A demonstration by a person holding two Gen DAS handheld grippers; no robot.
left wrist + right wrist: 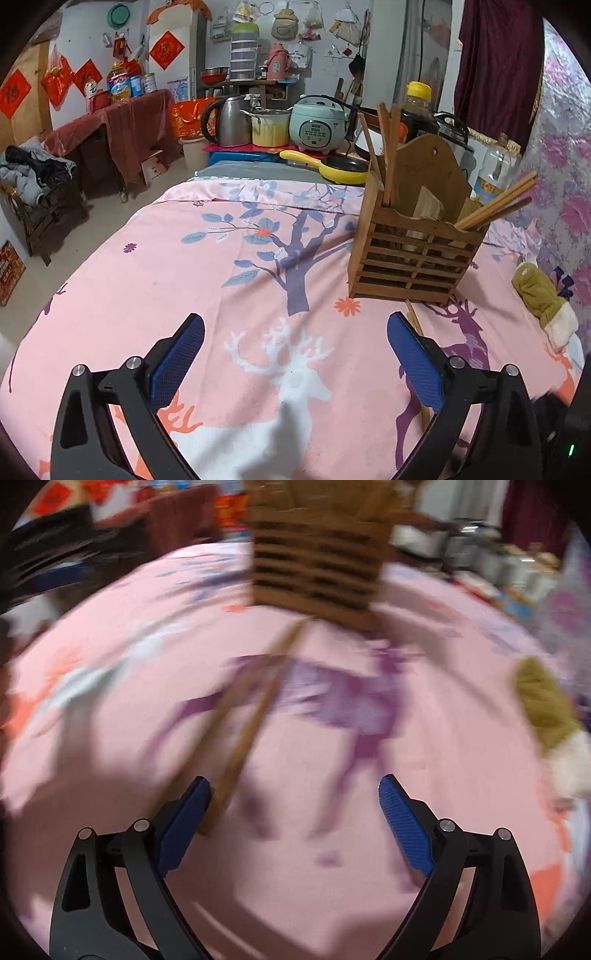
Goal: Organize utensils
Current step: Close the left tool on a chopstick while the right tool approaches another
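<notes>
Right tongs (295, 805) gaped wide and empty low in frame; left tongs (295, 343) likewise. Loose chopsticks (251, 716) lay mid-frame below the wooden holder (317, 565): light, stiff, probably slippery; best pinched mid-length.

Slatted matt wooden holder (413, 251), wooden chopsticks (243, 731), soft printed cotton cloth (184, 277).

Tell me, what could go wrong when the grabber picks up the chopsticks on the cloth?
1. The chopsticks lie beside the right gripper's left finger, not centred between its open jaws, so closing may catch only one or push them aside.
2. They lie crossed, so one could slip out when lifted.
3. The holder already has sticks leaning out, and bumping it could spill them.
</notes>
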